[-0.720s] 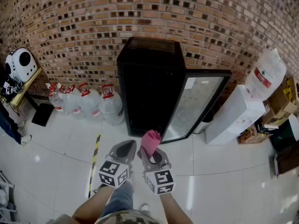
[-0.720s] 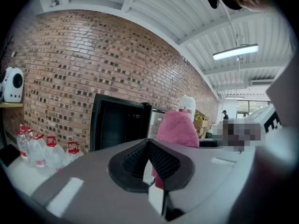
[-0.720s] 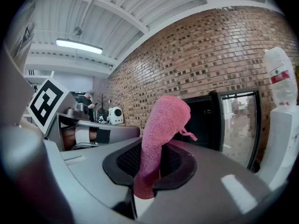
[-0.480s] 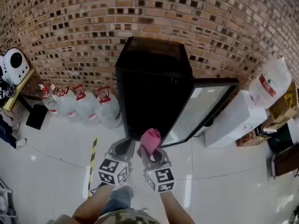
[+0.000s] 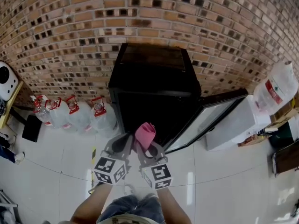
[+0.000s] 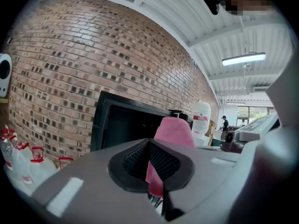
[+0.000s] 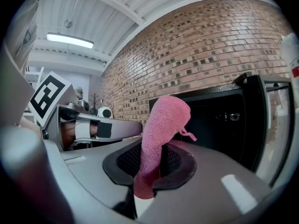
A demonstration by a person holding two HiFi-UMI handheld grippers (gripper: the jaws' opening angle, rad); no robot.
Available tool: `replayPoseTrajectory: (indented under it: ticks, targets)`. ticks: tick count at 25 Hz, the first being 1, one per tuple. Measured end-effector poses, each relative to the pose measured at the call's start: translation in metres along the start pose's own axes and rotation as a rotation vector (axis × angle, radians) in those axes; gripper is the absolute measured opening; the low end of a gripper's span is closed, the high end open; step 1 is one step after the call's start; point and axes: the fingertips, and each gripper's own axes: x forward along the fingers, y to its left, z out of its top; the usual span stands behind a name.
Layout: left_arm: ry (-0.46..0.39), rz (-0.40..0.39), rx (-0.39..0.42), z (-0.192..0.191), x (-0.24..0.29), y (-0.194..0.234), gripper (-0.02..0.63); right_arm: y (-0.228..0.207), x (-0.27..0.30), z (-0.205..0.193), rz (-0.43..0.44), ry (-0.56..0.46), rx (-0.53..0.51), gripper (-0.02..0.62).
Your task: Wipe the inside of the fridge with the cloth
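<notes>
Colour rundown: the cloth (image 5: 145, 135) is plain bubblegum pink with a fine knit texture. The fridge (image 5: 154, 83) in the middle of the frame is all black, and dark inside too. The brick wall (image 5: 140, 13) across the top is reddish-brown with pale mortar and darker bricks dotted through. The floor (image 5: 56, 162) is glossy white tile, with a yellow-and-black striped strip (image 5: 93, 155) at lower left. The water jugs (image 5: 74, 115) at left are clear with red caps. The left gripper (image 5: 123, 141) and right gripper (image 5: 143, 149) are grey, with black-and-white square markers.

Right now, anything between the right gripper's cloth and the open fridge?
Nothing. Head view shows the cloth right before the fridge's open front, only floor beneath.
</notes>
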Motion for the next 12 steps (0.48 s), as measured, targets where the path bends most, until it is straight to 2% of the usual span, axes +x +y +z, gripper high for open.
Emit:
replayPoseTrajectory:
  ticks: [5, 9, 12]
  targets:
    - [-0.003, 0.034, -0.001, -0.002, 0.042, 0.018, -0.020, -0.032, 0.043, 0.008, 0.057, -0.047, 0.001, 0.057]
    - [0.008, 0.062, -0.018, -0.015, 0.067, 0.030, -0.020, -0.055, 0.074, 0.007, 0.120, -0.081, -0.058, 0.057]
    - [-0.013, 0.071, 0.003, -0.028, 0.086, 0.038, -0.020, -0.075, 0.098, 0.004, 0.162, -0.131, -0.082, 0.057]
